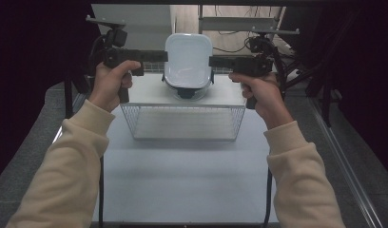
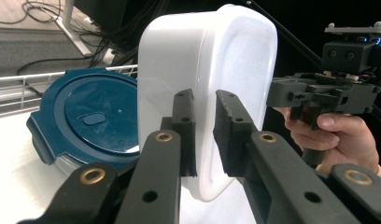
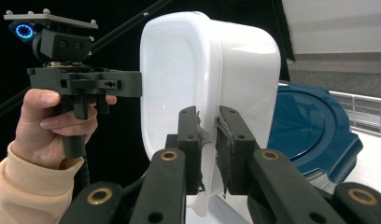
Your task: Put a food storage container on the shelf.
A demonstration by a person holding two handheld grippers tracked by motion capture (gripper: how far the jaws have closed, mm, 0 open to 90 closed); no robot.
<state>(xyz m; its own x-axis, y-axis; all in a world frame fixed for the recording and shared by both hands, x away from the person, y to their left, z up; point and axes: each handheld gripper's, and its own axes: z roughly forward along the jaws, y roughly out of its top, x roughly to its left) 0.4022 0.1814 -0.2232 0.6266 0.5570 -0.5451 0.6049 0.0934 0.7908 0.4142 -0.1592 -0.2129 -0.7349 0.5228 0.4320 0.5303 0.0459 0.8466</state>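
from above, the left gripper (image 1: 161, 56) and the right gripper (image 1: 215, 61) pinch opposite edges of a white container (image 1: 188, 59), held in the air over a dark blue lidded container (image 1: 187, 90) on the white table (image 1: 182, 180), just behind a wire basket (image 1: 184, 122). in the left gripper view, that gripper (image 2: 205, 135) has its jaws nearly closed on the white container's (image 2: 202, 65) rim, the blue lid (image 2: 86, 119) below and behind. in the right gripper view, the right gripper (image 3: 208, 151) likewise clamps the rim of the white container (image 3: 198, 65), jaws almost together, with the left gripper (image 3: 132, 84) across it.
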